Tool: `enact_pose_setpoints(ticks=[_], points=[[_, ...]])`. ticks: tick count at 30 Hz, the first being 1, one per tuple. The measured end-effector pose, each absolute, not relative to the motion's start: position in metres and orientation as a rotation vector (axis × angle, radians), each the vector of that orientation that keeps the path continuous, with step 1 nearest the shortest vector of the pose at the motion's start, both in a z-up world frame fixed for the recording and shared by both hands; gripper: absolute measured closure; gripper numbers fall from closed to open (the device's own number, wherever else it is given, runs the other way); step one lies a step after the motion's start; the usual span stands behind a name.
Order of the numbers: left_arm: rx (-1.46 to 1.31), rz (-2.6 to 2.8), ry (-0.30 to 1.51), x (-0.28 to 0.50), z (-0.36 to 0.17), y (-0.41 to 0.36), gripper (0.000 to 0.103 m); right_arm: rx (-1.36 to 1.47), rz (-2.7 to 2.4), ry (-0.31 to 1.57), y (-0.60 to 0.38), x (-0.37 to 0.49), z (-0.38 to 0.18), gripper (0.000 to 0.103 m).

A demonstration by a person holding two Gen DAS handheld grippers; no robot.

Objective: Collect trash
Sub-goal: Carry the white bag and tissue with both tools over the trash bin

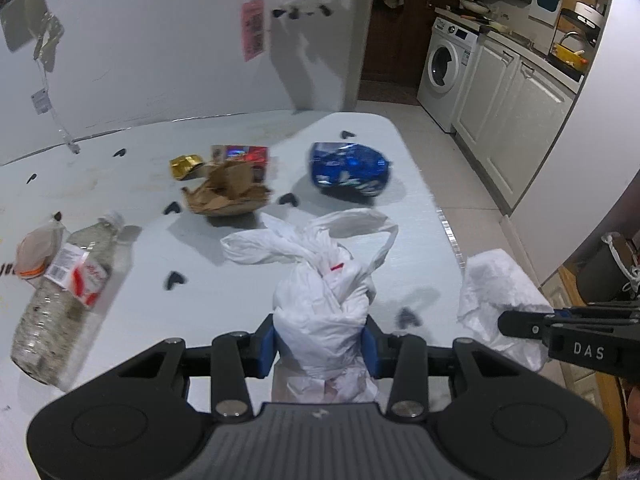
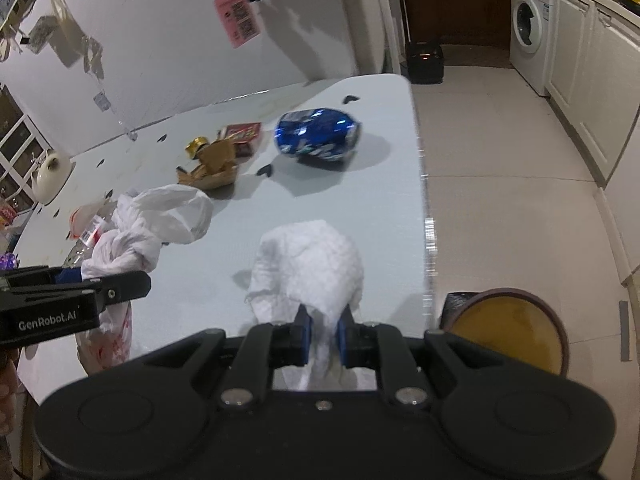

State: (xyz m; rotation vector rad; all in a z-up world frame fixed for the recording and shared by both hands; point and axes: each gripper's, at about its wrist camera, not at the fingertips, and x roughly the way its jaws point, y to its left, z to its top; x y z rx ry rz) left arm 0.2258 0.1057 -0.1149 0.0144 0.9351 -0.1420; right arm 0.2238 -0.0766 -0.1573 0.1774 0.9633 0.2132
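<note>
Knotted white plastic bag (image 1: pixel 320 312) clamped between the blue pads of the left gripper (image 1: pixel 320 344), its loose handles trailing forward over the pale table (image 1: pixel 408 184); crumpled white paper towel (image 2: pixel 308 268) pinched in the tightly closed right gripper (image 2: pixel 323 336) — held near the table's right edge, just beside the bag. Farther out on the table: torn brown paper tray (image 1: pixel 228 196), crumpled blue foil packet (image 1: pixel 348 168), clear plastic bottle (image 1: pixel 64 300) lying on its side; round brown bin (image 2: pixel 516 328) on the floor beyond the edge.
</note>
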Motion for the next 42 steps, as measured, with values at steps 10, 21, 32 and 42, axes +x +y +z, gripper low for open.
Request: enact_pose_setpoints(ticks=[10,21,32,42], points=[[0.005,-0.147,0.945,0.233,-0.121,-0.014,0.060,0.161,0.221,0.975,-0.188,0.223,-0.159,0.089],[0.043,-0.236,1.021,0.254,-0.151,-0.124,0.060,0.190,0.152,1.034,-0.295,0.232,-0.191,0.089],[0.046,-0.296,1.135,0.285,-0.216,-0.190,0.060,0.242,0.070,1.125,-0.352,0.242,-0.252,0.089],[0.049,-0.291,1.305,0.316,-0.318,-0.215,0.060,0.303,0.023,1.240,-0.369,0.264,-0.338,0.089]])
